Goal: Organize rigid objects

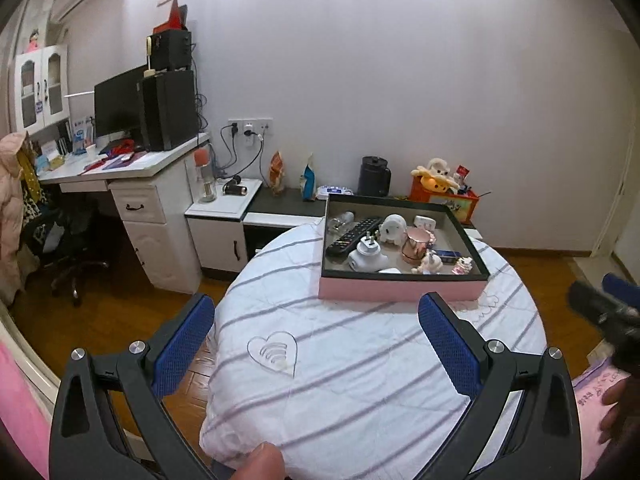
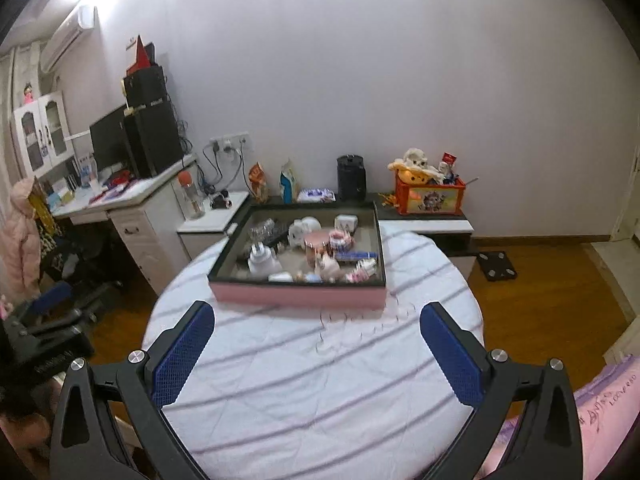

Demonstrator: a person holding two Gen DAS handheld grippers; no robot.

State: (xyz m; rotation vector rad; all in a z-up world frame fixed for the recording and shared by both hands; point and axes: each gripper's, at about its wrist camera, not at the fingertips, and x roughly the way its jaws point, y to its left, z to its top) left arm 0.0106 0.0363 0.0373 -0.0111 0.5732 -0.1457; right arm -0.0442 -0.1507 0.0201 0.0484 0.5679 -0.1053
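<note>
Tray (image 1: pixel 400 289) at frame centre is crowded; both grippers, left (image 1: pixel 316 322) and right (image 2: pixel 316 330), gape empty; remote (image 1: pixel 352 236) and plug (image 1: pixel 366 254) probably touch, so one may snag.

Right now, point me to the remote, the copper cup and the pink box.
remote (image 1: pixel 352 236), left wrist view, middle of its black button face.
copper cup (image 1: pixel 416 246), left wrist view, its shiny side wall.
pink box (image 2: pixel 298 295), right wrist view, its pink front wall.
</note>
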